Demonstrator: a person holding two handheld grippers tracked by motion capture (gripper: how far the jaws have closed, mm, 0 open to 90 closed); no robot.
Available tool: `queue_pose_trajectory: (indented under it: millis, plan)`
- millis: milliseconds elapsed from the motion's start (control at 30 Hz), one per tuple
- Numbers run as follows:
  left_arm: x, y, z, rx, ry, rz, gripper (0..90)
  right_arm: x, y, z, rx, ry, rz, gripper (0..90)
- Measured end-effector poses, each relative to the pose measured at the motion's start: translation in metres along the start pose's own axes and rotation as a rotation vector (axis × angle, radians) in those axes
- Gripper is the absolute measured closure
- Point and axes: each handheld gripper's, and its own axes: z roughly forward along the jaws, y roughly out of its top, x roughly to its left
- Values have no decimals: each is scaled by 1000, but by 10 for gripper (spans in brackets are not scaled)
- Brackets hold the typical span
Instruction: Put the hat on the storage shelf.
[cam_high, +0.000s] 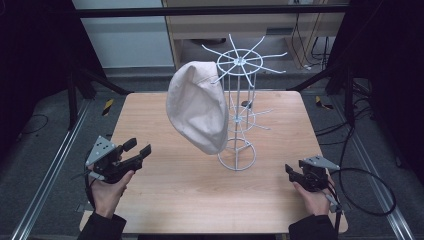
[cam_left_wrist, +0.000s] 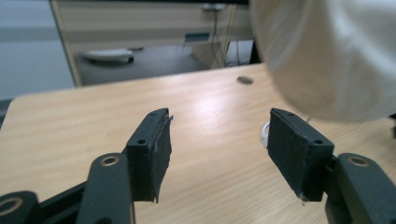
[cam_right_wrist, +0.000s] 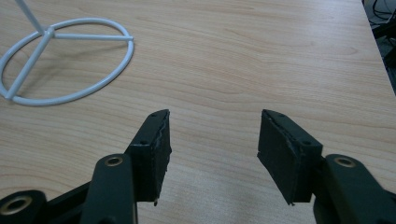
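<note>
Both of our black two-jaw grippers are sitting nearest the camera at the front edge of the light wooden table (cam_high: 165, 195), and we are holding each with its jaws spread wide and nothing between the pads. We are keeping the left gripper (cam_high: 137, 150) low at the front left corner, pointing right and slightly away from us toward the cream fabric cap (cam_high: 199, 107); the right gripper (cam_high: 291, 172) is resting at the front right corner, aimed at bare tabletop beside the ring base of the white wire hat stand (cam_high: 237, 155). We are seeing the cap hanging from one spoke of the stand's upper wheel, draped down its left side, with its long axis running near vertical and its lower edge dangling above the table next to the base ring. From the left gripper view, the cap's cloth (cam_left_wrist: 327, 56) is looming up and to the right of the right-hand pad (cam_left_wrist: 292, 154), close but apart from it. We are judging the left hand as the nearer one, so any regrasp is calling for a move forward, rightward and up; the cap looks already hung.
</note>
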Motion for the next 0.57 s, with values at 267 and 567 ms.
queue_pose_trajectory:
  millis: [267,567]
  plan:
    - [23,-49,10,126,68,-14,341,0,-1,0,-2,-3,2,399]
    - [50,-84,14,240,165,-22,311,0,-1,1,-7,1,7,343]
